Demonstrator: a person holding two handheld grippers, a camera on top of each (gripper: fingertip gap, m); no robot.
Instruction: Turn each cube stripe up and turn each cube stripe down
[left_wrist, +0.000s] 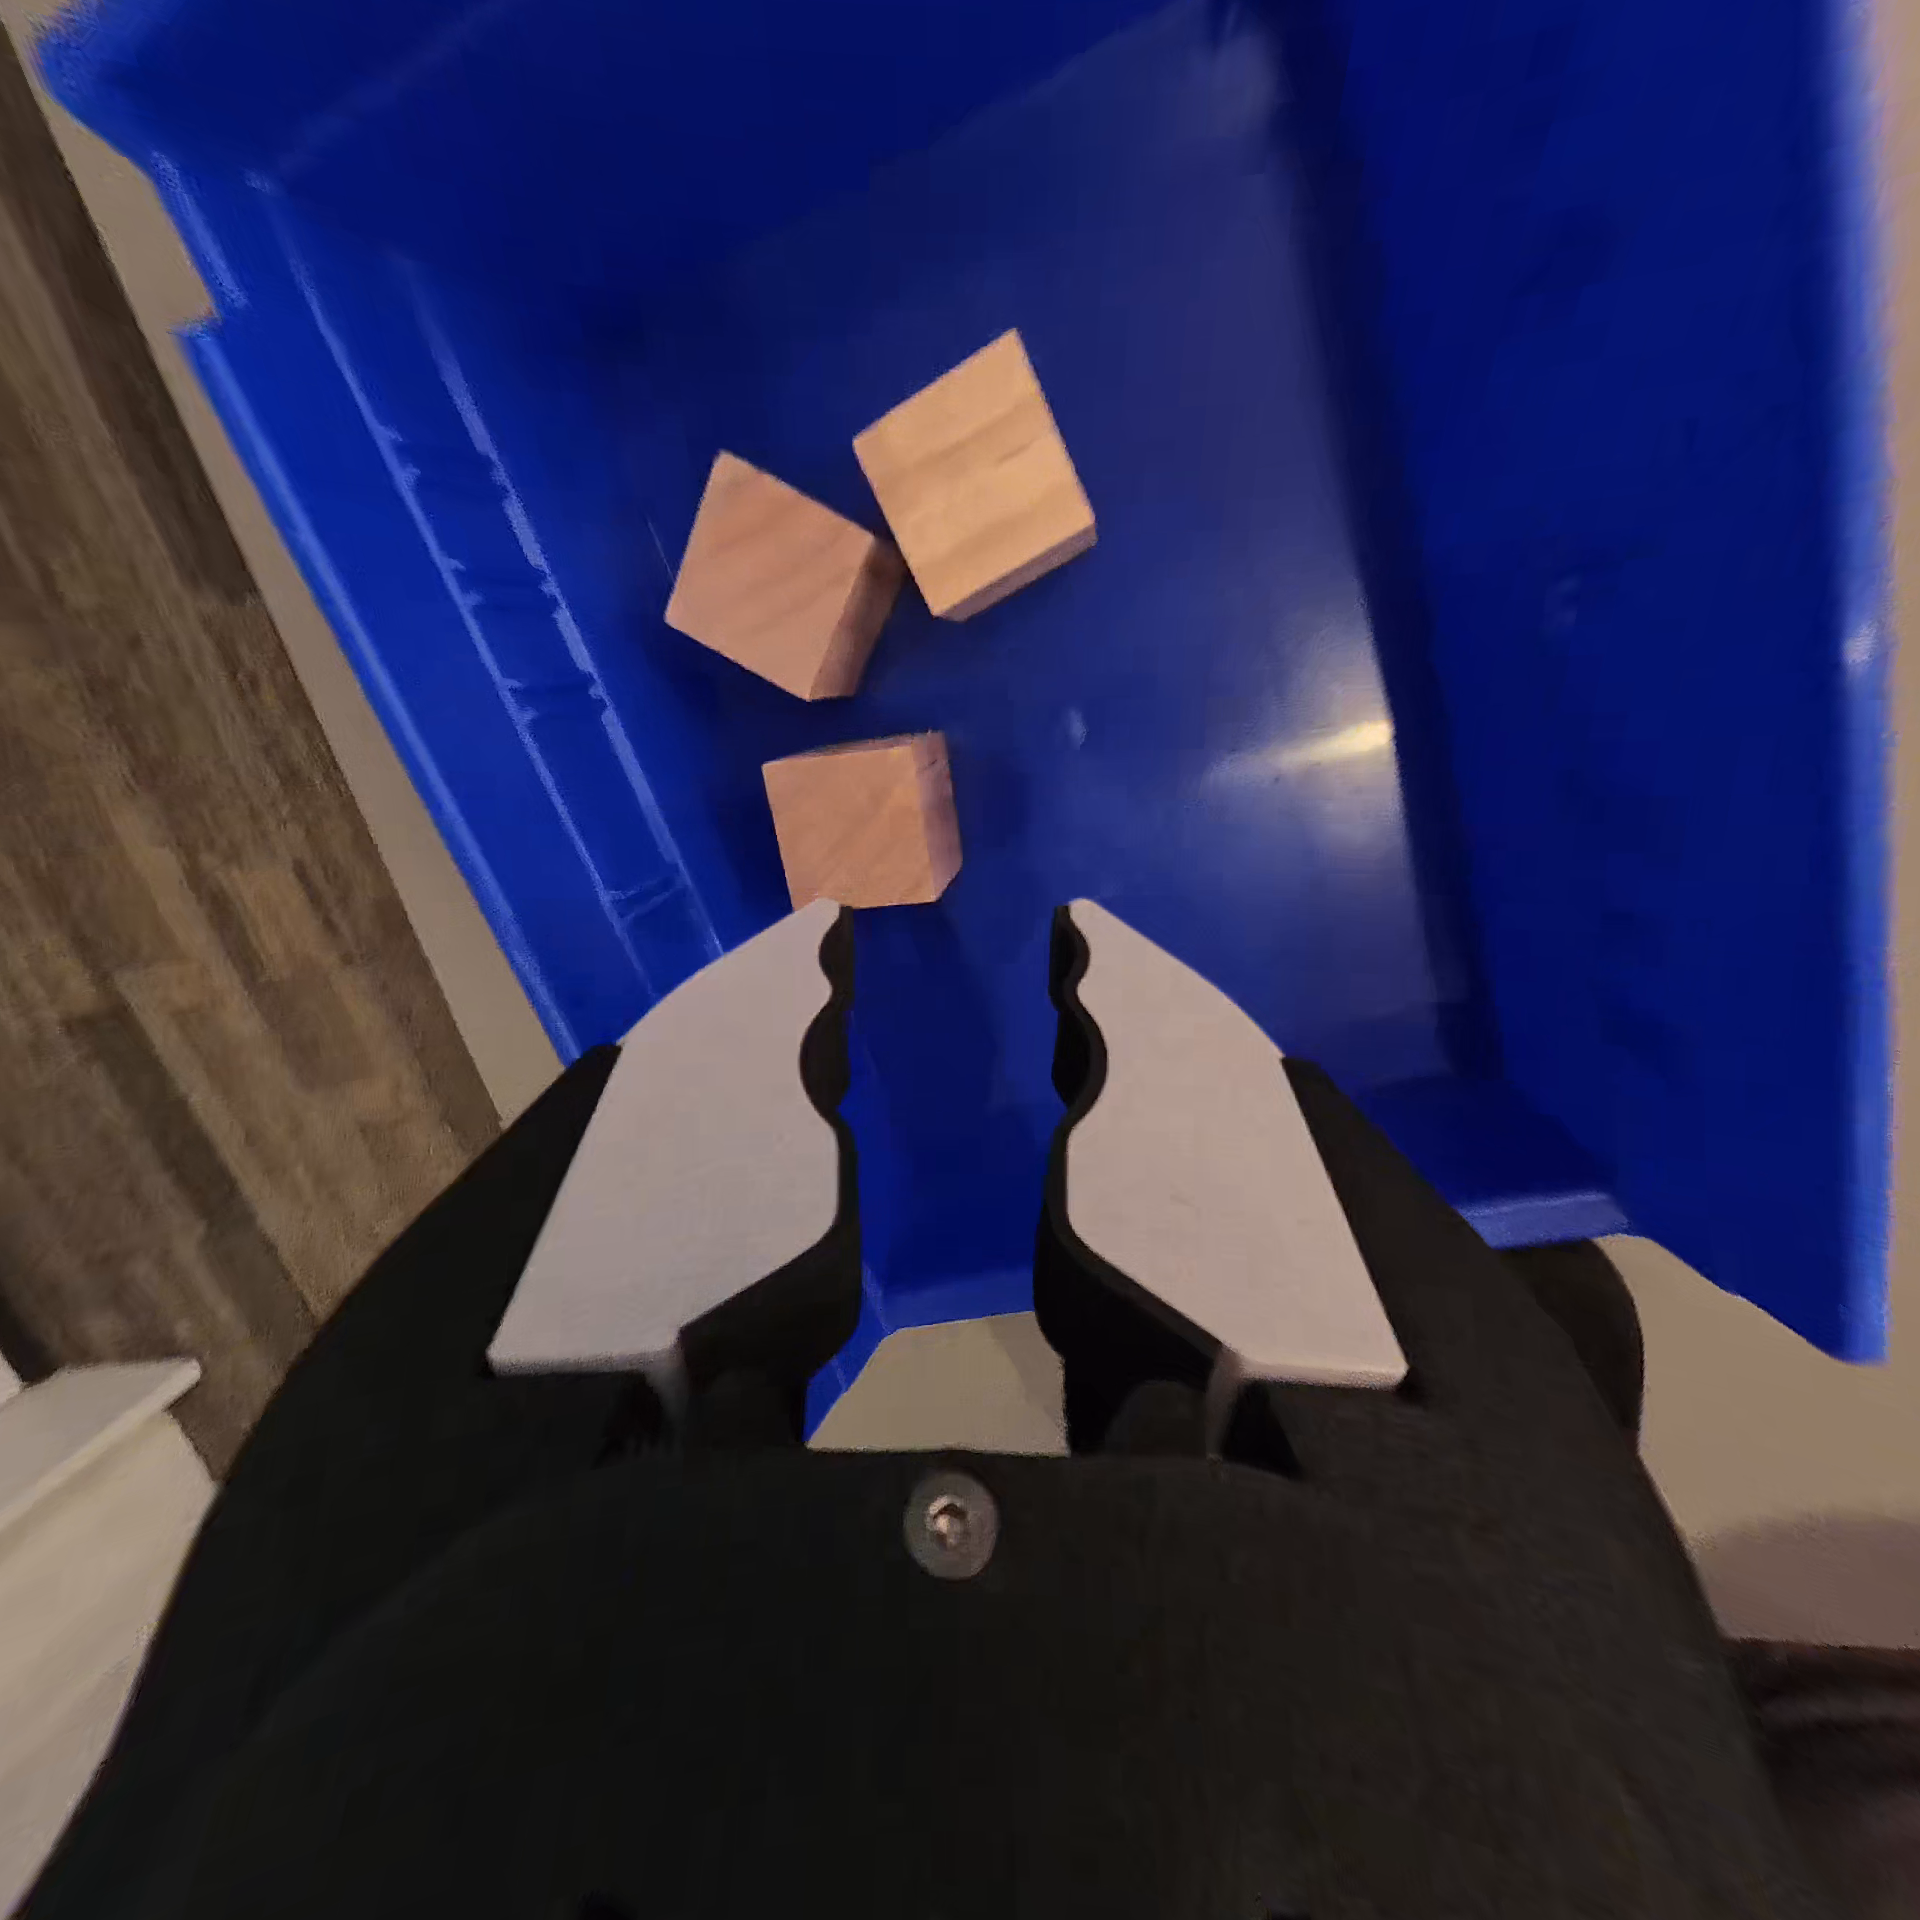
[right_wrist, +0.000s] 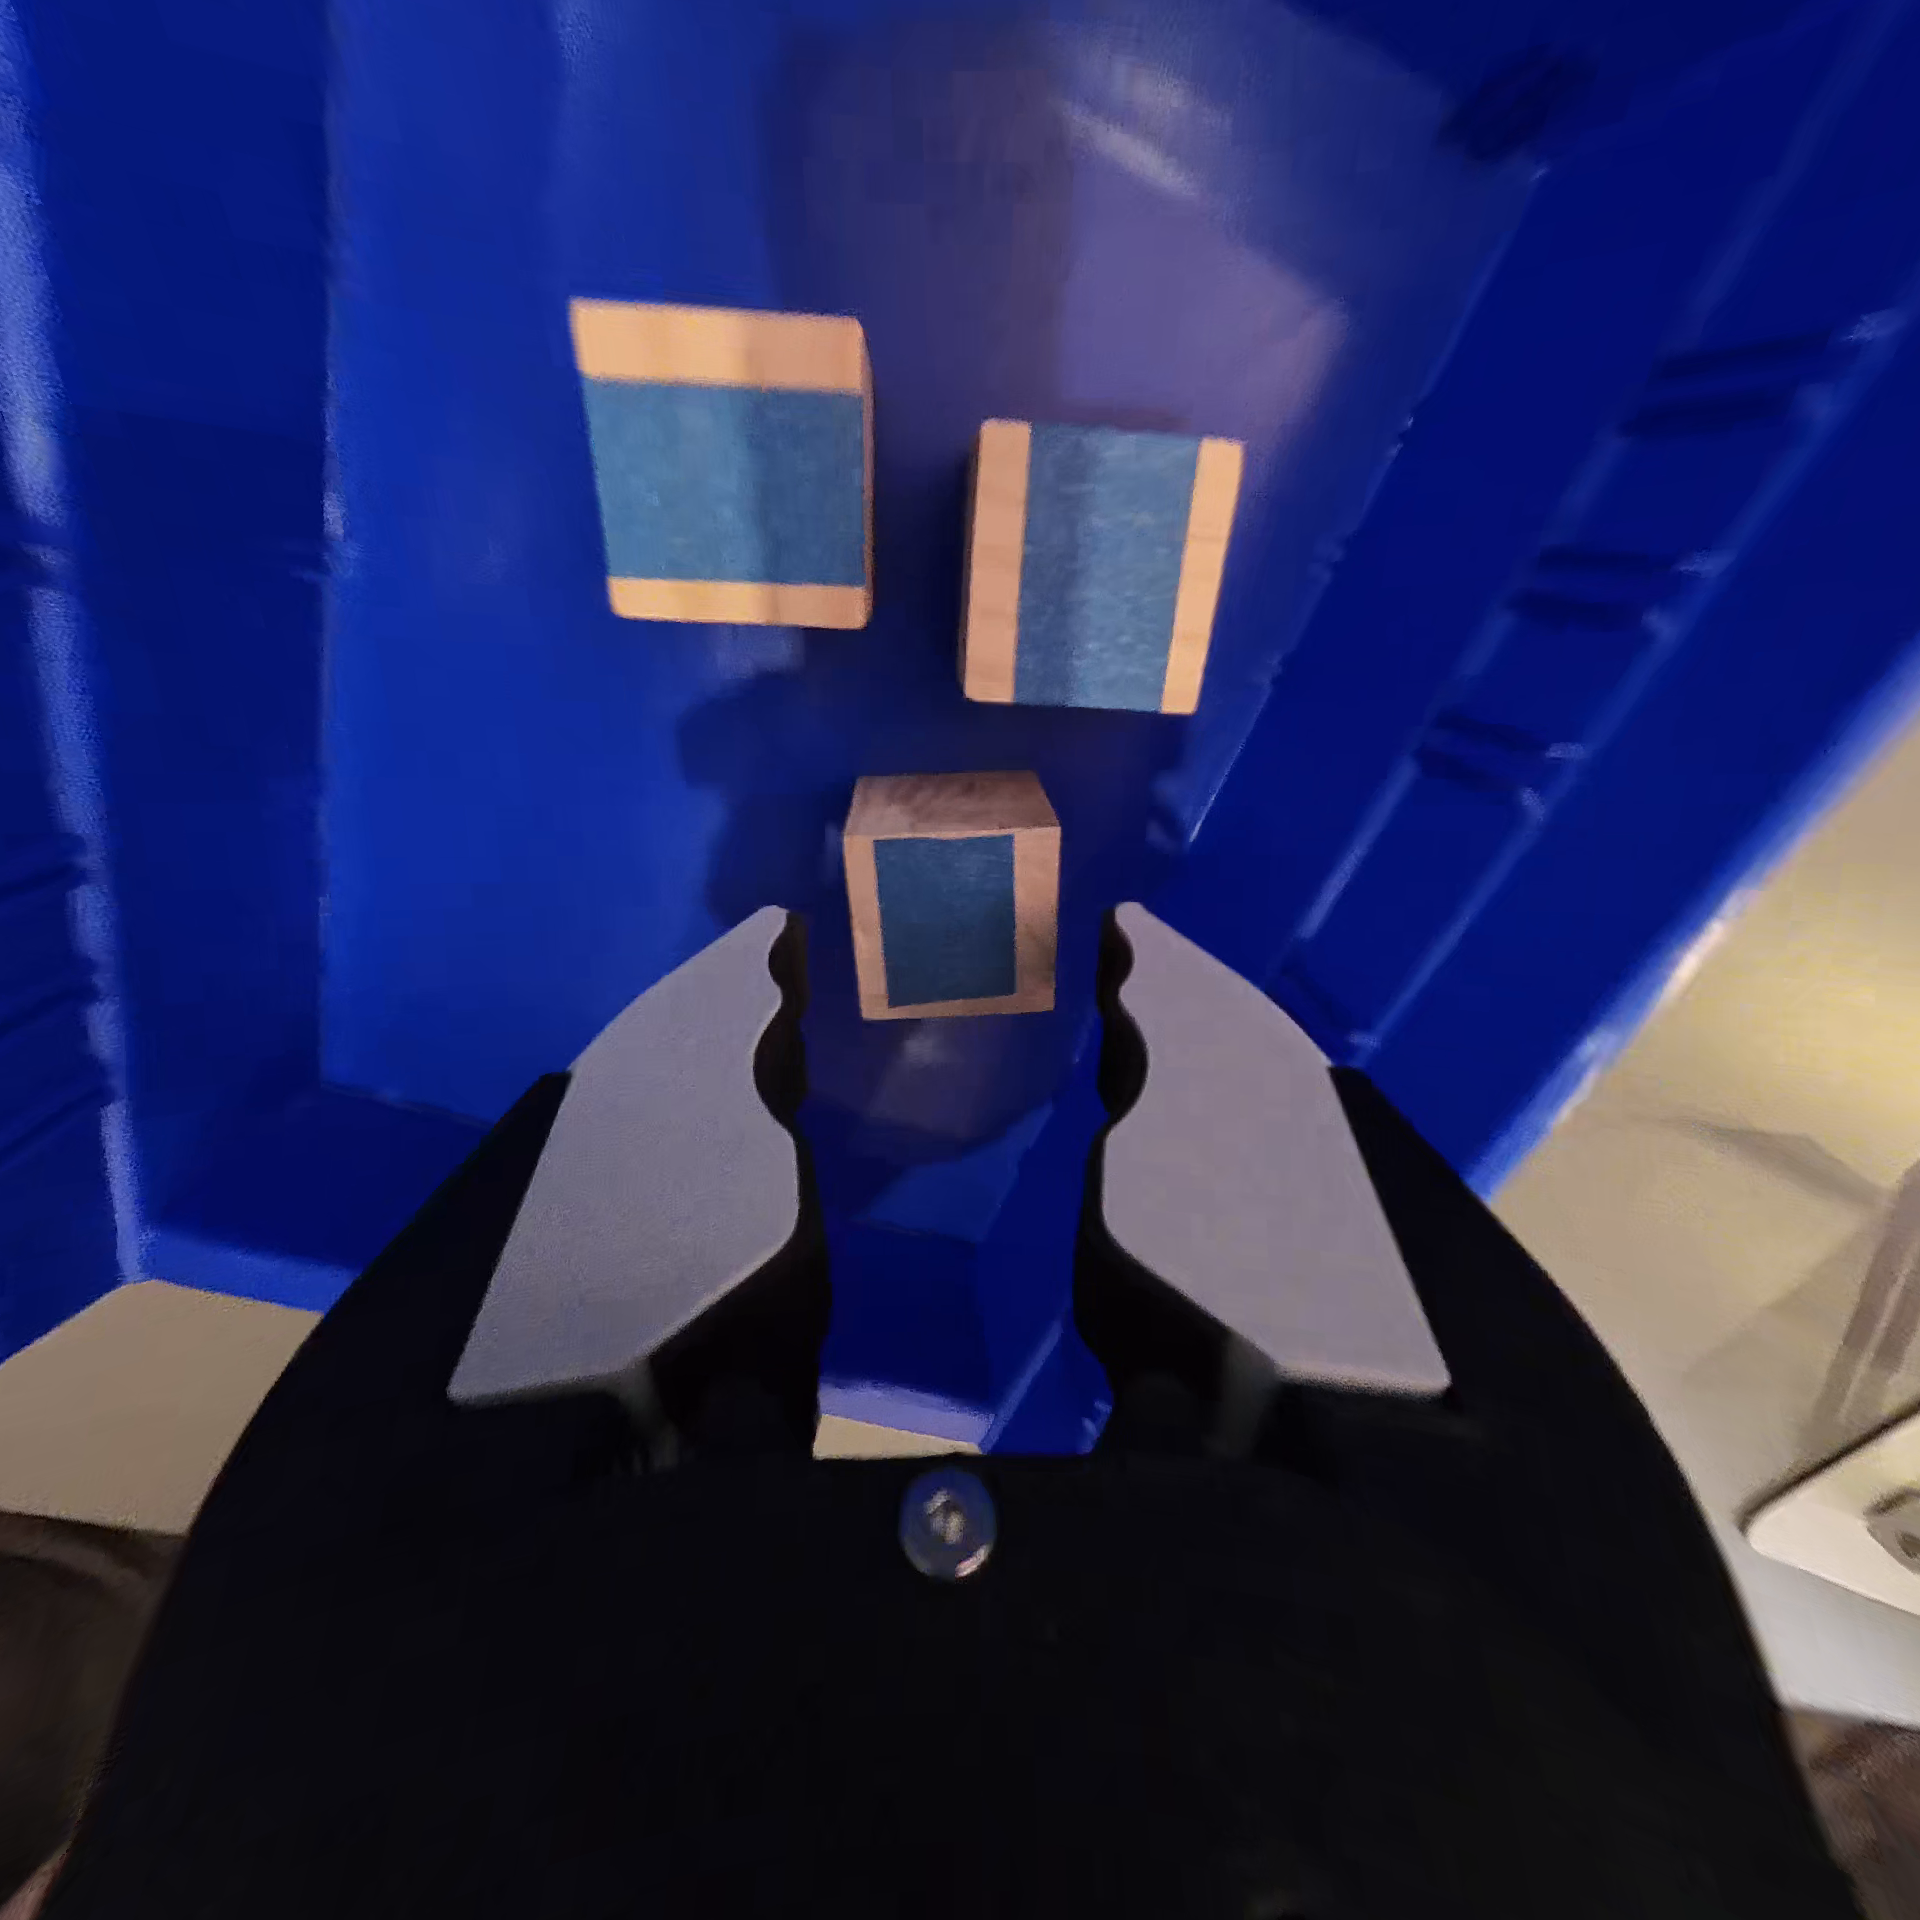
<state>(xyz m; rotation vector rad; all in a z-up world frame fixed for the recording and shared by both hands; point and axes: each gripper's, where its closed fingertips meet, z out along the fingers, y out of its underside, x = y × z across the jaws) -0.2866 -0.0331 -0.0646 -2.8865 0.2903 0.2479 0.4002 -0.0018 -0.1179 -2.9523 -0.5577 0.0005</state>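
In the right wrist view, three wooden cubes lay in a blue bin (right_wrist: 312, 727). The nearest striped cube (right_wrist: 951, 899) showed its blue stripe on the face turned toward the camera, the band running away from the gripper, with a bare wood face beyond it. It sat between the fingertips of the right gripper (right_wrist: 951, 925), whose jaws stood apart with clear blue gaps on both sides of the cube, so nothing was gripped. Farther in, the left striped cube (right_wrist: 727, 468) showed its stripe running crosswise, and the right striped cube (right_wrist: 1101, 566) showed its stripe running lengthwise.

In the left wrist view, three plain-faced cubes rested on the floor of a blue bin (left_wrist: 1610, 520), no stripe visible on any of them. The near plain cube (left_wrist: 857, 821) lay just beyond the tip of the left gripper (left_wrist: 951, 920), off toward its left finger; the jaws were spread and held nothing. The middle plain cube (left_wrist: 774, 577) and the far plain cube (left_wrist: 971, 473) sat corner to corner, both turned diagonally. Beige table (left_wrist: 935, 1392) and wood-look floor (left_wrist: 156, 727) bordered the bin.
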